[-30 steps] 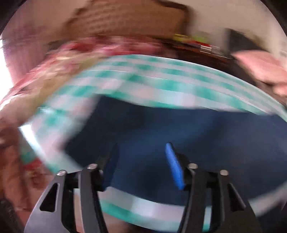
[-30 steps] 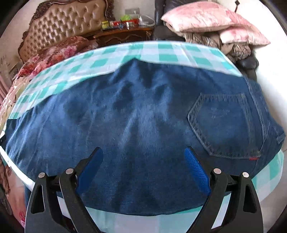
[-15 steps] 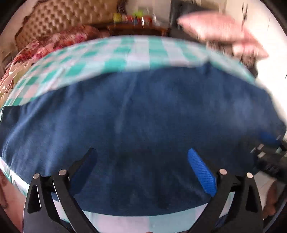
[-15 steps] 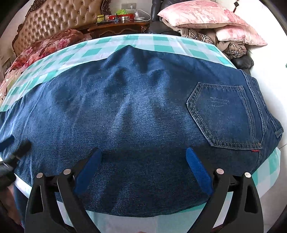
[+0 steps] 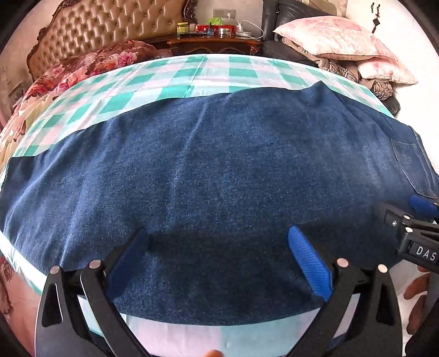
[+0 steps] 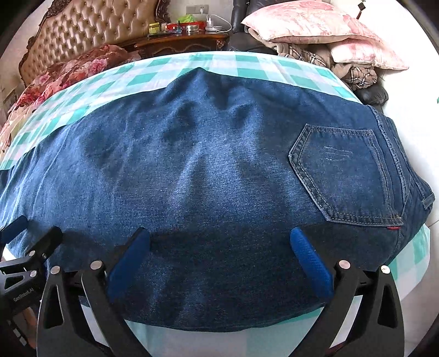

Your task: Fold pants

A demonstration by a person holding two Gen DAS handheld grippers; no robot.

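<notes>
Dark blue jeans [image 5: 214,175] lie flat across a table with a green and white checked cloth [image 5: 175,79]. They lie lengthwise, legs stacked, waist and back pocket [image 6: 345,173] at the right. My left gripper [image 5: 216,241] is open and empty above the near edge of the leg part. My right gripper [image 6: 219,241] is open and empty above the near edge of the seat part, left of the pocket. Each gripper shows at the edge of the other's view: the right one [image 5: 419,217], the left one [image 6: 24,241].
A bed with a floral quilt [image 5: 90,66] and a tufted headboard [image 5: 115,24] stands at the far left. A wooden nightstand [image 5: 214,44] with small items is behind. Pink pillows [image 5: 334,38] are piled on a dark chair at the far right. The table's near edge [image 5: 192,337] is below my fingers.
My left gripper has swung right from the table's left end to the middle of the jeans and has opened wider. My right gripper has come slightly closer to the jeans.
</notes>
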